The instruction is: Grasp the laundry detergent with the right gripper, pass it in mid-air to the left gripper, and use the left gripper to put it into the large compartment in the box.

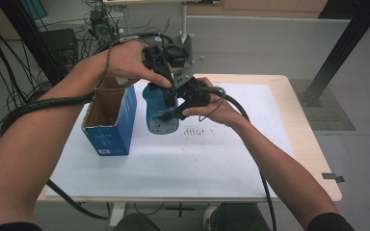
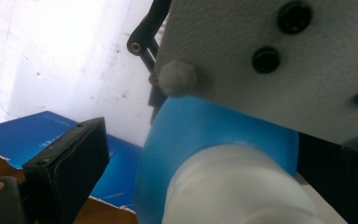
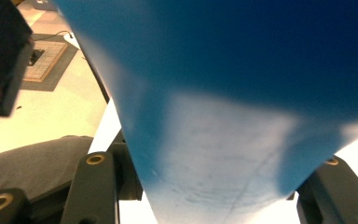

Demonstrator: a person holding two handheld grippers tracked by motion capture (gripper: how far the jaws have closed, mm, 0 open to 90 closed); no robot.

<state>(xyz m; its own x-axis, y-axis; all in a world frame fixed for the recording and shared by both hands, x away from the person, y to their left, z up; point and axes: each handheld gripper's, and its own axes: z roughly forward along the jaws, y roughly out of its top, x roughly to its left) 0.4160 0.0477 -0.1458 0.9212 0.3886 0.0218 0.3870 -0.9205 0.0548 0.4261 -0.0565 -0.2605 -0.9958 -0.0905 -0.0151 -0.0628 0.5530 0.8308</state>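
While held aloft, blue bottle (image 1: 161, 110) between both grippers.

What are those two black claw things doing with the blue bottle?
A person holds a gripper in each hand above a table. Both grippers meet at a blue bottle with a white cap, which is beside an open blue cardboard box. The right gripper reaches the bottle's body, its jaws on either side. The left gripper is up at the cap end. Whether either one is squeezing tight is hard to tell.
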